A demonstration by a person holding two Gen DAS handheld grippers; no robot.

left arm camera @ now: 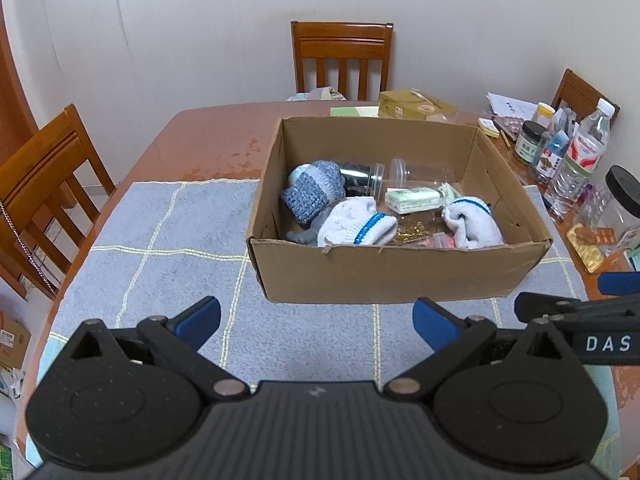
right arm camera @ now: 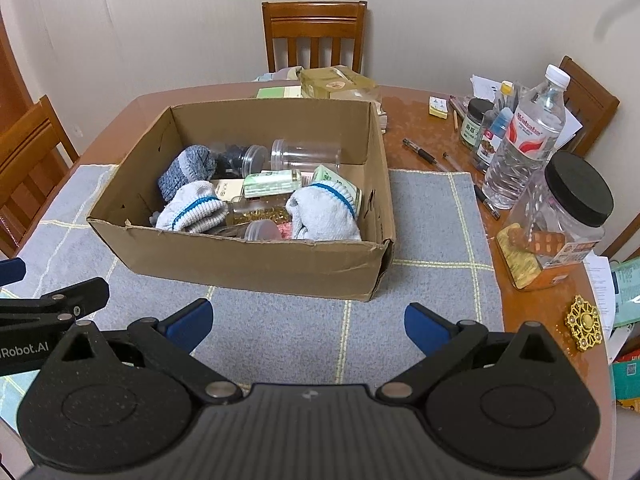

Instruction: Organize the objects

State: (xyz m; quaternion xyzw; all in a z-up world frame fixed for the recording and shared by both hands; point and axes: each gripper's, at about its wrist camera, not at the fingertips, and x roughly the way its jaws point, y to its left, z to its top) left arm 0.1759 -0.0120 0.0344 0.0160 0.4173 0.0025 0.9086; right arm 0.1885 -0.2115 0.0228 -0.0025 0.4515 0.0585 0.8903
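1. Cardboard box [left arm camera: 400, 272] sits on the grey checked cloth [left arm camera: 160, 232], mid-table. Inside it, a jumble: a blue-grey knitted sock [left arm camera: 314, 192] at the back left, two white socks with blue bands [left arm camera: 356, 230] [left arm camera: 472, 224] at the front, a clear empty jar [right arm camera: 306, 156] lying on its side, a dark-filled jar [right arm camera: 240, 158] beside it, a small green packet [right arm camera: 272, 184] in the middle.
2. Handling, as a judgement — socks are light and soft and will sag; pinch a bunched fold near the cuff. Jars look like smooth, slippery plastic; grip across the body or by the lid, not the rounded end. The packet is stiff enough to take by its long sides.
3. Box walls are thin, the front rim torn and dented; likely to flex if pulled by one wall.
4. Left gripper [left arm camera: 316, 320] hovers low over the cloth in front of the box, fingers spread wide, holding nothing.
5. Right gripper [right arm camera: 308, 322] is level with it, just to its right — also wide open and empty.
6. Outward: right of the cloth, on bare table, a water bottle [right arm camera: 528, 136], a black-lidded jar [right arm camera: 568, 216], pens [right arm camera: 424, 154], a gold ornament [right arm camera: 584, 322].
7. Wooden chairs [right arm camera: 314, 36] ring the table.
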